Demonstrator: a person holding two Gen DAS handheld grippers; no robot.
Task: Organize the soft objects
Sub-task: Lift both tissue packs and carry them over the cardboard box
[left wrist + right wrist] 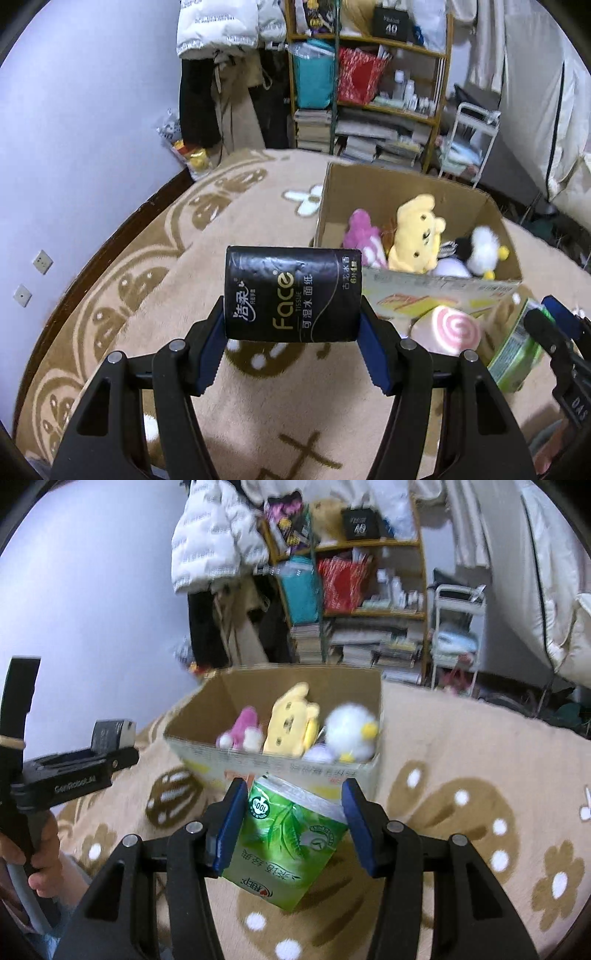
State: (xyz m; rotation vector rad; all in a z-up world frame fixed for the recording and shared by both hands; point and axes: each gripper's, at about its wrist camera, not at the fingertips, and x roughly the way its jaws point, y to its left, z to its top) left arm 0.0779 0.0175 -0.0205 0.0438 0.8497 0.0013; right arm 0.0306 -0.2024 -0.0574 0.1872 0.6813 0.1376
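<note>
My left gripper (pixel 293 325) is shut on a black "Face" tissue pack (pixel 291 293) and holds it above the blanket, left of the cardboard box (pixel 443 286). My right gripper (pixel 295 819) is shut on a green tissue pack (pixel 284 845), held just in front of the box (pixel 280 768). The box holds a pink plush (pixel 364 236), a yellow plush (pixel 417 236) and a white duck plush (pixel 484 251). A pink swirl soft toy (pixel 447 330) lies in front of the box. The right gripper with its green pack (pixel 517 354) shows at the right of the left wrist view.
A beige patterned blanket (pixel 155 280) covers the surface. A wooden shelf (pixel 369 81) with books and bags, hanging coats (pixel 218 33) and a white cart (pixel 469 144) stand behind. The purple wall (pixel 74 129) is on the left. The left gripper body (pixel 66 775) shows in the right wrist view.
</note>
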